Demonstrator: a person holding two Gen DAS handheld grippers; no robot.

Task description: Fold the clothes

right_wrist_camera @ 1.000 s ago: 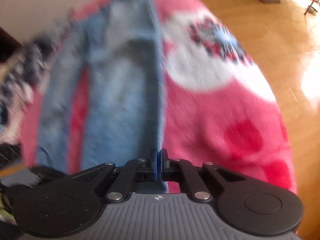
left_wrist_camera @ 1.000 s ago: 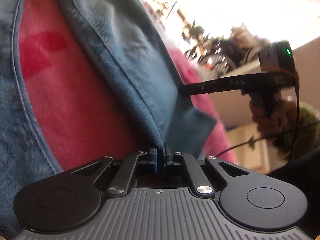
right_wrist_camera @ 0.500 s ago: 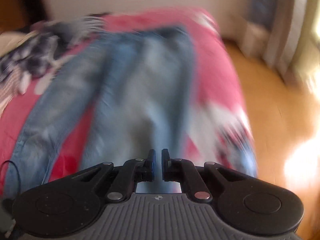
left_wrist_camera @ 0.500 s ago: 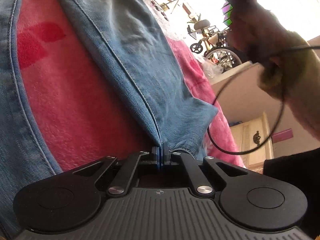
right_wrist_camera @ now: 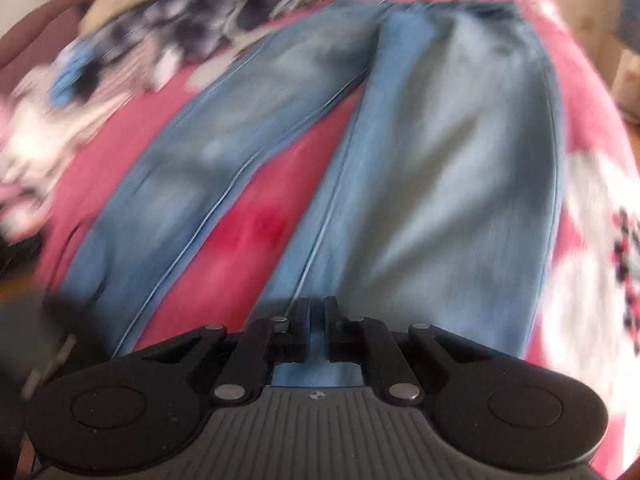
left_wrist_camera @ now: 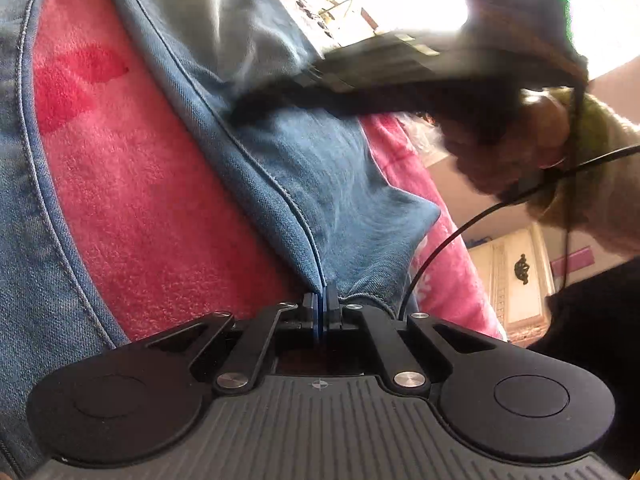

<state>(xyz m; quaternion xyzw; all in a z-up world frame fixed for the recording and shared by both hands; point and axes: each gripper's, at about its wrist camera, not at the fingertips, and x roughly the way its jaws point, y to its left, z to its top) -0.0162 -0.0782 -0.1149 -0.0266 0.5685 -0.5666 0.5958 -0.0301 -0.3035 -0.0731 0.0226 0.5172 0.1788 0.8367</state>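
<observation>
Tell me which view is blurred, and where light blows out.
Right wrist view: motion-smeared all over, the light blue denim jeans and the jumbled pile of clothes soft. Left wrist view: denim seam sharp at the left tool; the right tool streaked; window glare top right washes out.

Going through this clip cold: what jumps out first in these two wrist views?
The blue jeans dominate, spread flat with both legs apart on a pink blanket. In the left wrist view the left gripper is shut on the hem of one leg, with the right gripper a dark blur sweeping over the denim. A jumbled pile of other clothes sits at the far left of the bed.
</observation>
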